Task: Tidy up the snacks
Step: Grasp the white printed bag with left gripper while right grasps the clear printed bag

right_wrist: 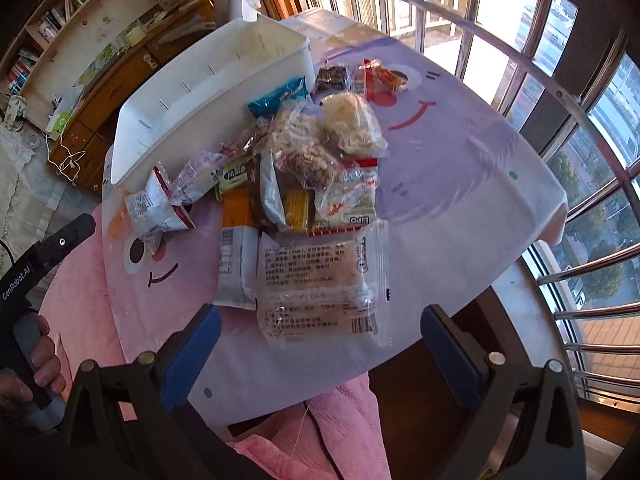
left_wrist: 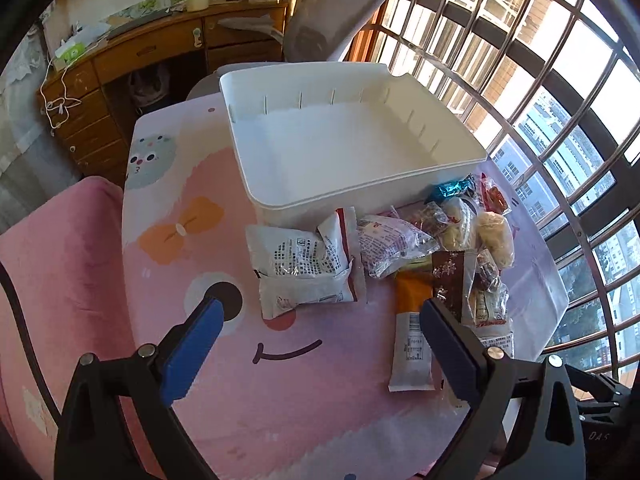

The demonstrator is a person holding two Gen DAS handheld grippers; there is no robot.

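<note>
The table [left_wrist: 192, 208] carries a pink and lilac cartoon cloth, and on it stands the white bin [left_wrist: 344, 184], which I take as the landmark. The bin is open on top and nothing lies inside it. Behind the bin, away from the grippers, stand a grey office chair [left_wrist: 332, 12] and a wooden desk [left_wrist: 132, 60].

The snack pile [right_wrist: 304, 168] lies on the cloth against the near wall of the bin and spreads from there toward the grippers. Nearest to the bin wall, a blue foil packet [right_wrist: 280, 98] touches it. A white printed pouch [left_wrist: 300, 268] lies just in front of the bin's near wall. Farther from the bin lies an orange and white packet [left_wrist: 412, 332], and a clear wrapped packet [right_wrist: 320, 280] is the farthest from it.

The left gripper [left_wrist: 320, 316] hovers over the cloth in front of the bin, its blue jaws spread wide and holding nothing. The right gripper [right_wrist: 320, 328] hangs over the pile's far end, also wide apart and without any load.
</note>
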